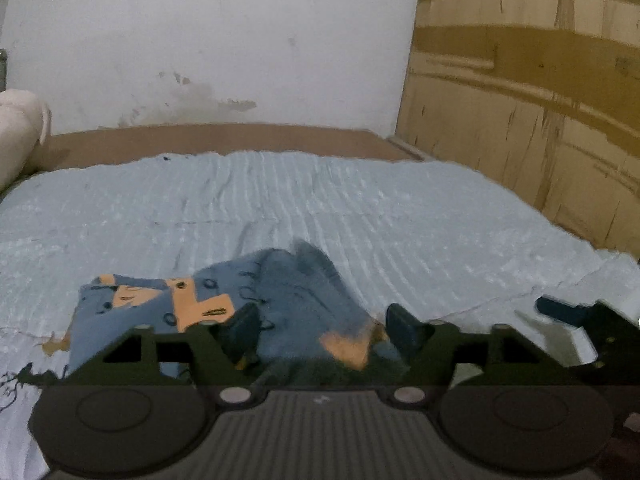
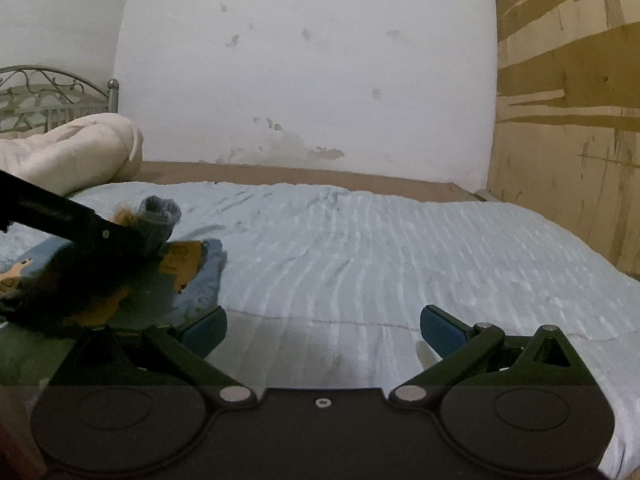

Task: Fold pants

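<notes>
The pants point(image 1: 280, 300) are blue with orange patches and lie bunched on the light blue bedspread point(image 1: 360, 208). My left gripper point(image 1: 324, 326) has its jaws apart, with a raised fold of the pants between its fingers; whether the pads touch the cloth is unclear. In the right wrist view the pants point(image 2: 192, 276) lie at the left, partly hidden by the dark left gripper's body point(image 2: 80, 220). My right gripper point(image 2: 322, 330) is open and empty over bare bedspread, to the right of the pants. Its tip also shows in the left wrist view point(image 1: 560, 308).
A cream rolled duvet point(image 2: 80, 152) lies at the bed's far left by a metal bedframe point(image 2: 48, 92). A white wall point(image 2: 300, 60) stands behind the bed. Cardboard panels point(image 2: 568, 120) stand along the right side. A brown strip point(image 1: 240, 136) borders the far edge.
</notes>
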Available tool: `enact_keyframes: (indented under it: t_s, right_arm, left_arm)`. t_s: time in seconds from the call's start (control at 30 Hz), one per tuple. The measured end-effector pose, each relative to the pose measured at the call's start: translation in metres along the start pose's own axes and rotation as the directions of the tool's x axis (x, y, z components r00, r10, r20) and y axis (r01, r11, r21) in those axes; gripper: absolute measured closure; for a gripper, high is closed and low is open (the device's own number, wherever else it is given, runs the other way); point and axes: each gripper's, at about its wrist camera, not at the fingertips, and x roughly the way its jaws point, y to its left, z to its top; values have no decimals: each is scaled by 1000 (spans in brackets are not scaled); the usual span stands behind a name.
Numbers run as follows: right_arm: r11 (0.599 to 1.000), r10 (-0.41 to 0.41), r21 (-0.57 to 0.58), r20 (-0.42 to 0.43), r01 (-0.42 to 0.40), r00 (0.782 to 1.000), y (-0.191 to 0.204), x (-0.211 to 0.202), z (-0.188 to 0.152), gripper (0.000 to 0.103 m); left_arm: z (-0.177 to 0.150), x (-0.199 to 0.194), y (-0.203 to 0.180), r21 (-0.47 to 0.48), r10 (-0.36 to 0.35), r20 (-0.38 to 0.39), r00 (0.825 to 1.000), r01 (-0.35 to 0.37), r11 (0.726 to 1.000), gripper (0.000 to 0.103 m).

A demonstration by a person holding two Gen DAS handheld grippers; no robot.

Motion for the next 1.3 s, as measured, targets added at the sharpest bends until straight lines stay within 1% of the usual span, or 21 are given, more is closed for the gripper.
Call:
enact_keyframes:
  t_s: [0.1, 0.13, 0.2, 0.27, 0.33, 0.43, 0.5, 0.57, 0.63, 0.7, 0.73, 0.77, 0.83, 0.93, 0.97, 1.0, 1.03, 1.07, 1.13, 1.23, 1.3]
  right_arm:
    - [1000, 20, 7, -10, -20, 1000, 7, 2, -2, 1]
    - [1000, 28, 10, -10, -28, 1000, 9, -3, -4, 1]
    - [998, 57, 20, -10, -57, 998, 15, -3, -3, 1]
    - [995, 98, 38, -16, -97, 995, 21, -2, 0, 1]
    - [984, 161, 76, -15, -159, 987, 26, 0, 5, 1]
    - [963, 242, 121, -8, -240, 970, 33, 2, 16, 1]
    - [947, 294, 141, -6, -290, 956, 40, 6, 24, 1]
    - [930, 339, 155, -13, -333, 941, 46, 14, 32, 1]
    - [913, 381, 169, -29, -371, 924, 52, 20, 41, 1]
    - [899, 412, 187, -53, -396, 910, 58, 32, 48, 2]
    - [893, 422, 199, -61, -403, 905, 59, 37, 51, 8]
    - [890, 427, 215, -79, -403, 901, 61, 44, 53, 11]
    - [890, 419, 255, -129, -379, 899, 62, 57, 52, 26]
    - [887, 410, 305, -175, -347, 895, 62, 63, 45, 44]
    - [890, 404, 305, -180, -339, 897, 63, 63, 43, 47]
    - [893, 400, 300, -181, -337, 899, 63, 61, 40, 53]
    - [893, 401, 297, -182, -339, 898, 63, 60, 39, 65]
    - [889, 408, 301, -178, -345, 895, 62, 58, 38, 68]
    - [888, 406, 303, -164, -346, 899, 60, 53, 39, 80]
    - [901, 380, 275, -126, -336, 916, 58, 41, 47, 82]
    - [911, 359, 251, -95, -327, 928, 55, 32, 55, 82]
  left_arm:
    - [4, -16, 14, -57, 15, 15, 1000, -14, 998, 17]
    - [6, -22, 20, -87, 32, 22, 999, -30, 996, 16]
    - [7, -39, 37, -152, 93, 32, 995, -87, 985, 9]
    - [4, -53, 54, -208, 191, 21, 981, -183, 961, 5]
    - [0, -59, 69, -241, 262, 1, 965, -254, 937, 4]
    - [-11, -60, 93, -277, 342, -55, 938, -343, 897, 3]
    - [-20, -58, 104, -302, 359, -96, 928, -371, 878, 3]
    - [-28, -54, 110, -320, 350, -132, 927, -374, 871, 3]
    - [-37, -50, 111, -321, 332, -160, 930, -367, 873, 3]
    - [-45, -50, 104, -295, 337, -155, 929, -369, 881, 1]
    - [-48, -54, 101, -279, 339, -152, 928, -369, 886, 1]
    - [-49, -53, 99, -268, 335, -155, 929, -366, 891, 1]
    - [-50, -53, 96, -263, 320, -157, 934, -352, 898, 1]
    - [-53, -54, 94, -259, 313, -157, 937, -345, 902, 2]
    - [-52, -54, 94, -261, 310, -157, 938, -342, 903, 2]
    - [-51, -54, 94, -262, 308, -159, 938, -341, 903, 2]
    - [-50, -55, 93, -263, 304, -158, 940, -336, 904, 3]
    - [-49, -57, 93, -267, 296, -154, 943, -329, 906, 4]
    - [-45, -61, 92, -278, 278, -140, 950, -307, 910, 6]
    - [-37, -70, 88, -283, 263, -84, 961, -276, 919, 5]
    - [-36, -68, 86, -274, 260, -89, 962, -275, 922, 4]
